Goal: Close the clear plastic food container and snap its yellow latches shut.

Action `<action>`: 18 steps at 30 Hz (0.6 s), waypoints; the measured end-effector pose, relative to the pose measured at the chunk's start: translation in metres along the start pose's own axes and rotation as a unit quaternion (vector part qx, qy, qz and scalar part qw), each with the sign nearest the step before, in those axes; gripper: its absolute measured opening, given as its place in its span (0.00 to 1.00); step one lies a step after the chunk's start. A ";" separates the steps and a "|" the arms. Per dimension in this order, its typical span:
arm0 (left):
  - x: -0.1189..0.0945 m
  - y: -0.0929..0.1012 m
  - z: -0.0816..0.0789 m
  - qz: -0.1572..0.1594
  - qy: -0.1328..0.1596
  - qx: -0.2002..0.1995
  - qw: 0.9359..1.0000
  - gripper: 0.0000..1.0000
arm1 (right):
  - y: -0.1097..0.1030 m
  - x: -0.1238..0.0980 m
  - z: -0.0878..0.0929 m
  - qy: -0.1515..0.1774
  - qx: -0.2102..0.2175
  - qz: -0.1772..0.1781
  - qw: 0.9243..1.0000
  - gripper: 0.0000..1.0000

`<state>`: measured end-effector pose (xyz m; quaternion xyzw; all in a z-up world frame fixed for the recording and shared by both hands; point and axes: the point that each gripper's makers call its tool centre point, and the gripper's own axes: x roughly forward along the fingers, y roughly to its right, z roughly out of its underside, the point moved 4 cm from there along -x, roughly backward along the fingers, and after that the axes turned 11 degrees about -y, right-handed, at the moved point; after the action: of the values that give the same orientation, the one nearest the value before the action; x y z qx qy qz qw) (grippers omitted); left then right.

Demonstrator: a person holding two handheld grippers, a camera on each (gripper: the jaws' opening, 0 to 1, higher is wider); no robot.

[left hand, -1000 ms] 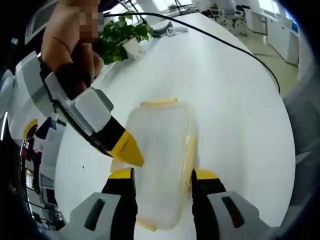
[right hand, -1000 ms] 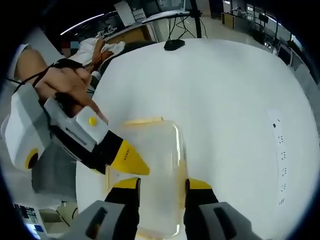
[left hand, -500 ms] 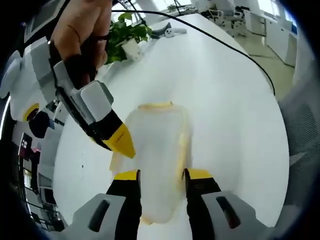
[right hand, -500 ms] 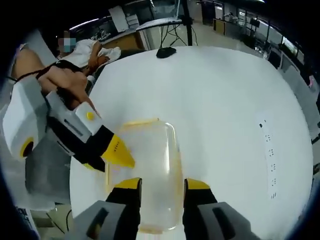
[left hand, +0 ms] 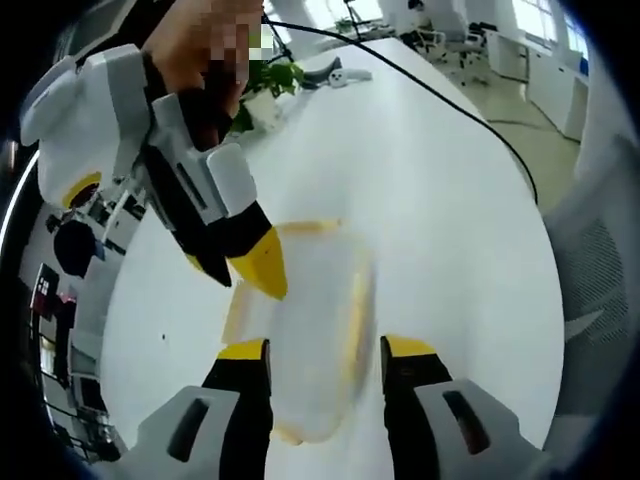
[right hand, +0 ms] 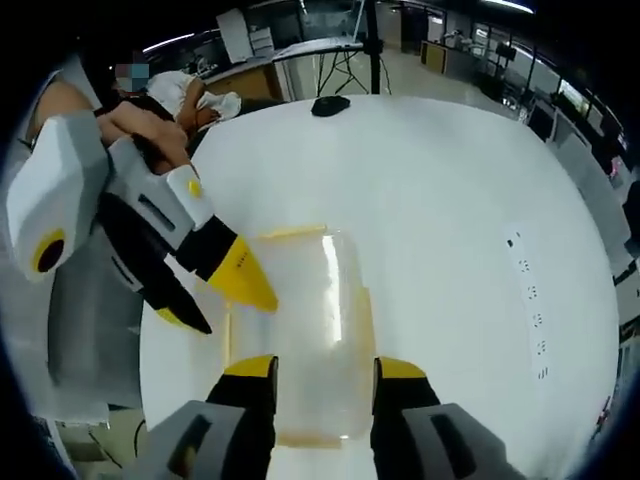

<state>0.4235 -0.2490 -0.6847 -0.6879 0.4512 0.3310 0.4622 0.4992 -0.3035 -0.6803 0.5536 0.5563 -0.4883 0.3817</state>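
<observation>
A clear plastic container (left hand: 305,340) with its lid on lies on the white table (left hand: 450,220), blurred in the left gripper view. Yellow latches (left hand: 306,228) run along its far end and its right side (left hand: 354,312). My left gripper (left hand: 327,352) hovers open over its near end, one jaw on either side. My right gripper (left hand: 240,275) reaches in from the upper left, its yellow tip at the left rim. In the right gripper view the container (right hand: 300,330) lies between the open right gripper (right hand: 325,367) jaws, and the left gripper (right hand: 228,312) stands open over its left edge.
A potted plant (left hand: 262,82), a black cable (left hand: 450,95) and a small white object (left hand: 340,68) lie at the table's far end. A black object (right hand: 330,104) sits far off, sockets (right hand: 530,290) are set in the table, and a person (right hand: 185,95) is behind.
Both cameras have drawn back a little from the container. My left jaws narrowed, then widened again. The right gripper's yellow tip has slid toward the container's far end. The container stays put.
</observation>
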 end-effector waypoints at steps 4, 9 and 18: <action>-0.002 -0.002 0.001 0.002 0.000 -0.002 1.000 0.41 | -0.002 -0.004 0.001 0.004 0.005 0.002 1.000 0.36; -0.004 -0.003 0.002 0.010 -0.003 -0.007 1.000 0.43 | -0.004 -0.008 0.004 0.005 0.006 0.007 1.000 0.36; -0.007 -0.007 0.003 0.023 -0.008 0.000 1.000 0.44 | -0.009 -0.012 0.011 0.005 0.008 0.015 1.000 0.40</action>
<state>0.4273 -0.2429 -0.6767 -0.6749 0.4630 0.3473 0.4578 0.4904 -0.3163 -0.6705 0.5668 0.5462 -0.4843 0.3820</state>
